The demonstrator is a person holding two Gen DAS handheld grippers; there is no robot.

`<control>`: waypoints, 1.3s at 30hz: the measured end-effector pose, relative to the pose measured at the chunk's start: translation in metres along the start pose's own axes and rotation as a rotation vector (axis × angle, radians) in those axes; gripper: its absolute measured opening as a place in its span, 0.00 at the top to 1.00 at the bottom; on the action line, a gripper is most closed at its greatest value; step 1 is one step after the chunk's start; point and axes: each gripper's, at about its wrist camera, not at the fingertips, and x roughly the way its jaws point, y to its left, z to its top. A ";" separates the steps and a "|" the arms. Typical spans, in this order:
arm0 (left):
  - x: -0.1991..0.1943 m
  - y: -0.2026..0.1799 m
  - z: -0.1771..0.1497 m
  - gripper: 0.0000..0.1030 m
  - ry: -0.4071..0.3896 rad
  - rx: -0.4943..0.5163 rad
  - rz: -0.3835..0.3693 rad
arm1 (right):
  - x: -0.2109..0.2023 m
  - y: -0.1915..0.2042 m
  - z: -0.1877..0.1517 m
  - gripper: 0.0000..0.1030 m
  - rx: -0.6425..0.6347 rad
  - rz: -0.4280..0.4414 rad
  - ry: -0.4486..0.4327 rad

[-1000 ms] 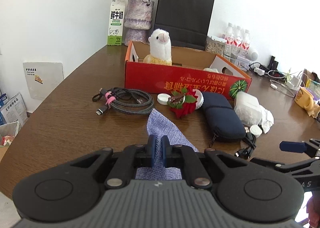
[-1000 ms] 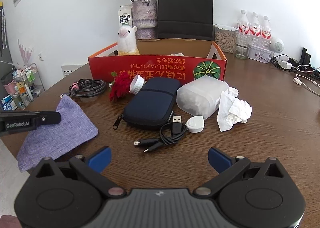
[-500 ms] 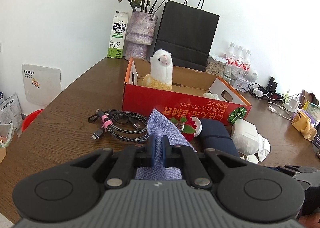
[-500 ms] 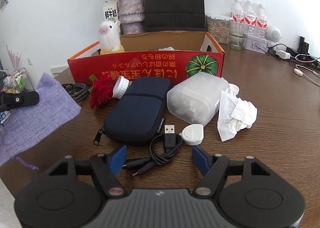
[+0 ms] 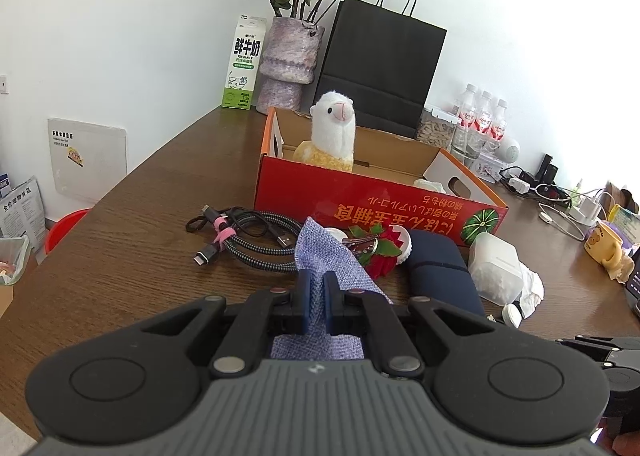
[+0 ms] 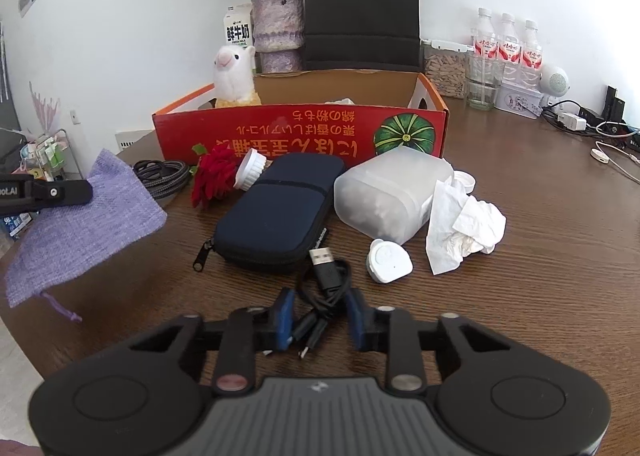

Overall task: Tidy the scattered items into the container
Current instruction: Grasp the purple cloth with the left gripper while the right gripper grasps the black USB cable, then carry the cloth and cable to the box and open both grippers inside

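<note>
My left gripper is shut on a purple cloth pouch and holds it above the table; the pouch also shows in the right wrist view. The red cardboard box with a white alpaca plush stands behind. My right gripper is partly closed around a black USB cable, the fingers apart on either side of it. Near it lie a navy zip case, a white round charger, a crumpled tissue, a translucent plastic container and a red fabric flower.
A braided cable bundle lies left of the box. A vase of roses, a milk carton, a black paper bag and water bottles stand at the back. Chargers and cords lie far right.
My left gripper has lifted the purple pouch off the table and carried it toward the box. My right gripper has moved forward over the black USB cable and narrowed its fingers around it.
</note>
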 end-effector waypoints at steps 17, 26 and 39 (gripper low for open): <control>-0.008 -0.017 0.024 0.93 -0.081 0.025 -0.058 | -0.030 0.005 0.032 0.77 -0.052 0.008 -0.161; 0.013 -0.035 0.071 0.93 -0.202 -0.011 -0.112 | -0.014 0.009 0.086 0.76 -0.042 0.031 -0.283; 0.107 -0.054 0.123 0.93 -0.204 -0.120 -0.131 | 0.063 -0.019 0.167 0.76 0.025 -0.030 -0.340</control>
